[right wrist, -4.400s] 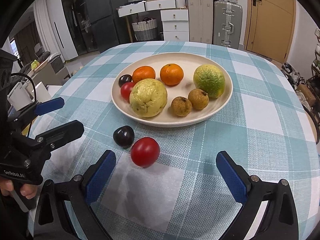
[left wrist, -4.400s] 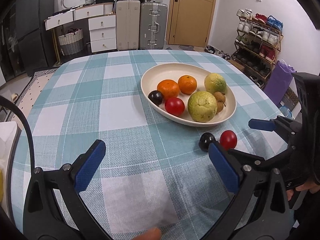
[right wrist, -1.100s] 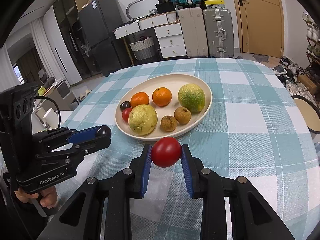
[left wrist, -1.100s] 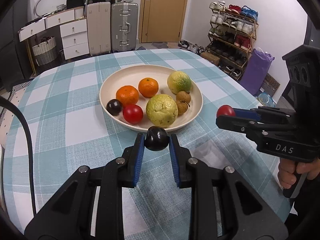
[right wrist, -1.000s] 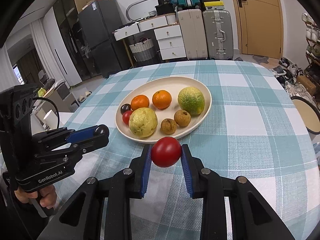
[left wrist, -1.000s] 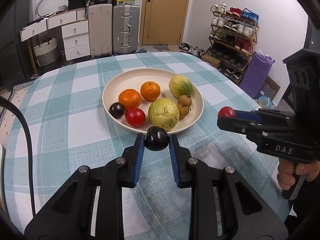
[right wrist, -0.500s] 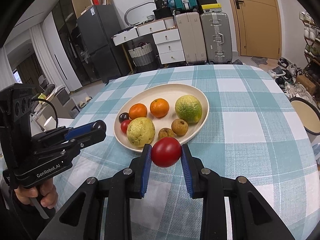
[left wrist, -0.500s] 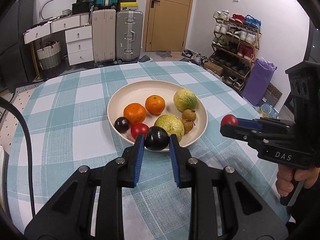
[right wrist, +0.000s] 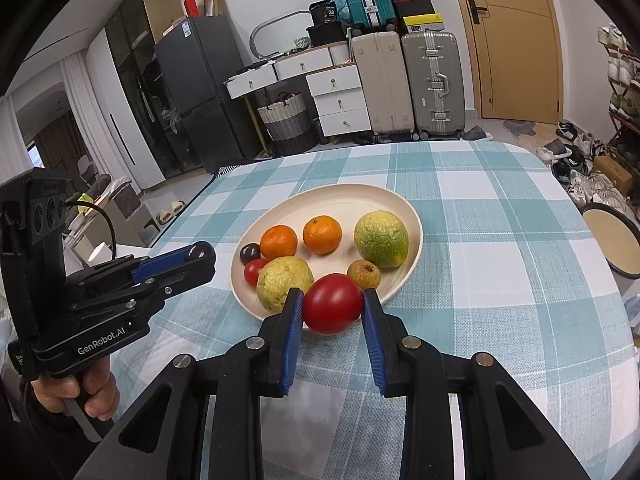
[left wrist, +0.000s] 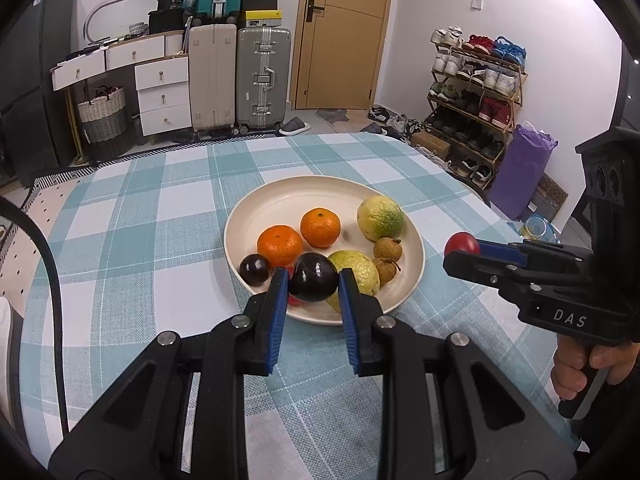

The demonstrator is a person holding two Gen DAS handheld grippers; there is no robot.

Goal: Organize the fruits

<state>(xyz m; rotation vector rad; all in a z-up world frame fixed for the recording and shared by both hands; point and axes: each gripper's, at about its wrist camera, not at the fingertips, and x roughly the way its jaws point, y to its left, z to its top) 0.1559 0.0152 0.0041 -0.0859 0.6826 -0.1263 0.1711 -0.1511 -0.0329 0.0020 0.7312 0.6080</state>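
Left gripper (left wrist: pixel 313 283): jaws closed tight on dark plum (left wrist: pixel 313 282), blue pads pressing both sides; lower centre of left wrist view, held above near rim of plate (left wrist: pixel 280 200).
Right gripper (right wrist: pixel 332 304): jaws clamped on red tomato (right wrist: pixel 333 303), nearly closed; lower centre of right wrist view, over near edge of plate.
Plate contents (centre of both views): 2 oranges (left wrist: pixel 280 245) (left wrist: pixel 320 227); green-yellow citrus (left wrist: pixel 380 218) at right; yellow-green guava (right wrist: pixel 284 283) at front; 2nd dark plum (left wrist: pixel 254 269) at left rim; 2nd red tomato (right wrist: pixel 254 271), partly hidden behind left pad in left view; 2 small brown fruits (left wrist: pixel 387 249).
Surface: teal/white check tablecloth (left wrist: pixel 140 240).
Hand (right wrist: pixel 76 392) grips left tool, lower left of right view.
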